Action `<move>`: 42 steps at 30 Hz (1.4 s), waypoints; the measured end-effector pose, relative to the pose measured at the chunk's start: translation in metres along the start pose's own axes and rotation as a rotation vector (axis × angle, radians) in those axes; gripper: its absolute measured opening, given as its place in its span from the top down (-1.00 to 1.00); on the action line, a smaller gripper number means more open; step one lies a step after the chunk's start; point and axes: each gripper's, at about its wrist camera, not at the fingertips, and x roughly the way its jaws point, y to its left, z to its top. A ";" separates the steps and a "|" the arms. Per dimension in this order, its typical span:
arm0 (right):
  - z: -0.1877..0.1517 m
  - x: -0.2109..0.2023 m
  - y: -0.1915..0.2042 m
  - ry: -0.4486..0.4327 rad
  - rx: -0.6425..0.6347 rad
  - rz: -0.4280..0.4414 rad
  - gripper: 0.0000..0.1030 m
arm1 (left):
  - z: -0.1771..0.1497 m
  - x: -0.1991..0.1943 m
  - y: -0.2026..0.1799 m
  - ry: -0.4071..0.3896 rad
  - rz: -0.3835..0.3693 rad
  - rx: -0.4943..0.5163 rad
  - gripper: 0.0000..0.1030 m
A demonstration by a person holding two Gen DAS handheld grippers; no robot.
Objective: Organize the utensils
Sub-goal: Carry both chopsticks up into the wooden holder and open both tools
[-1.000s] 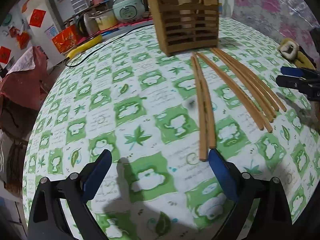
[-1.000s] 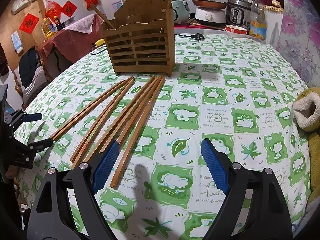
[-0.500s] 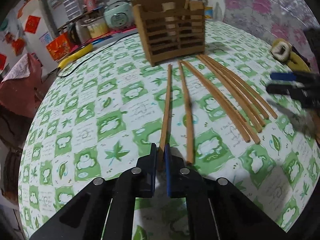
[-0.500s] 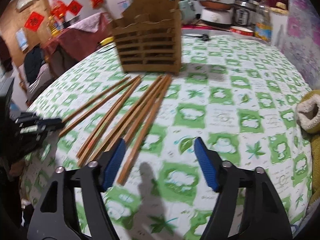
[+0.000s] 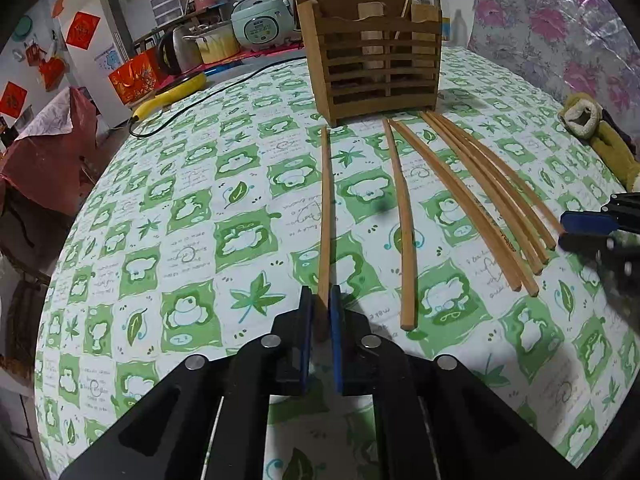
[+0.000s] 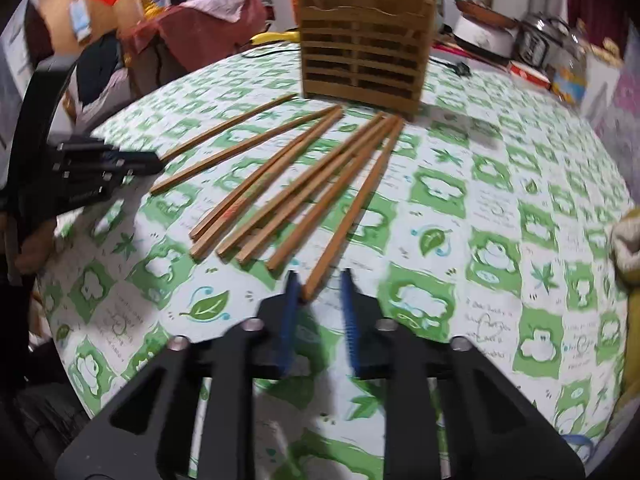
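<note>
Wooden chopsticks, long and brown, lie fanned across the bench [image 5: 168, 216], which wears a green-and-white cloth printed with leaves and frogs. Behind them stands a slatted wooden utensil holder [image 5: 376, 64], upright, a few sticks already in it.

Left tool [image 5: 320, 300]: blue pads closed tight on the near end of the leftmost chopstick [image 5: 325, 216], whose far tip lies just short of the holder. Its neighbour, a second single chopstick [image 5: 402, 216], lies apart to the right; beyond it the remaining chopsticks [image 5: 488, 200] lie bunched.

Right tool [image 6: 318, 280]: jaws have just been closing. The near end of the rightmost chopstick [image 6: 356, 200] sits between the pads, touching the left one; a gap shows against the right pad, so no grip yet. View blurred. The other sticks lie to its left.
</note>
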 end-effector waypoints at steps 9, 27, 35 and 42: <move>0.003 -0.020 -0.021 -0.090 0.079 -0.051 0.84 | 0.004 -0.026 0.012 -0.051 -0.001 -0.072 0.88; 0.130 -0.128 -0.036 -0.462 0.125 -0.064 0.88 | 0.118 -0.133 0.006 -0.317 -0.031 -0.080 0.88; 0.126 -0.110 -0.039 -0.440 0.147 -0.020 0.88 | 0.038 -0.056 0.011 -0.063 0.018 -0.079 -0.01; 0.126 -0.110 -0.040 -0.445 0.158 -0.014 0.88 | -0.010 -0.014 0.012 0.057 -0.033 -0.100 -0.01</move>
